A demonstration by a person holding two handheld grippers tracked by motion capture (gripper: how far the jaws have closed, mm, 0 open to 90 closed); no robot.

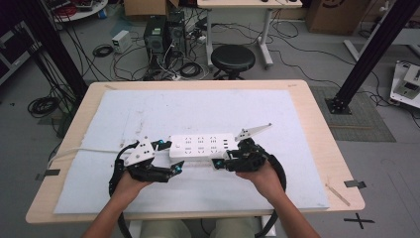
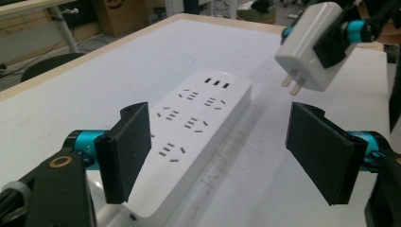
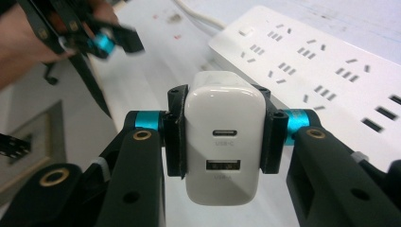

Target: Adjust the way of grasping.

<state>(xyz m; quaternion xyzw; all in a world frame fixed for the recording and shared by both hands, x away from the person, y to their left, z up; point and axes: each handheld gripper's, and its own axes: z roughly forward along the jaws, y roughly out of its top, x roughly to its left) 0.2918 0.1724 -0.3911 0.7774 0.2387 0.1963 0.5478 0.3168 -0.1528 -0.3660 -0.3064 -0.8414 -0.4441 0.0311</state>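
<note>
White padded table (image 1: 124, 106), cables on floor behind. Power strip (image 1: 202, 146) lies mid-table. Charger (image 3: 222, 137) is clamped in right gripper (image 3: 222, 130), prongs toward the sockets, likely for plugging. Left gripper (image 2: 220, 156) is held open, empty, straddling the strip's end, probably to steady it.

Bare mat (image 1: 198, 106) beyond power strip (image 1: 200, 145); seemingly unobstructed sockets.

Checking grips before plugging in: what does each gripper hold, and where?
The right gripper clamps the white charger by its two side faces. The left gripper holds nothing.
</note>
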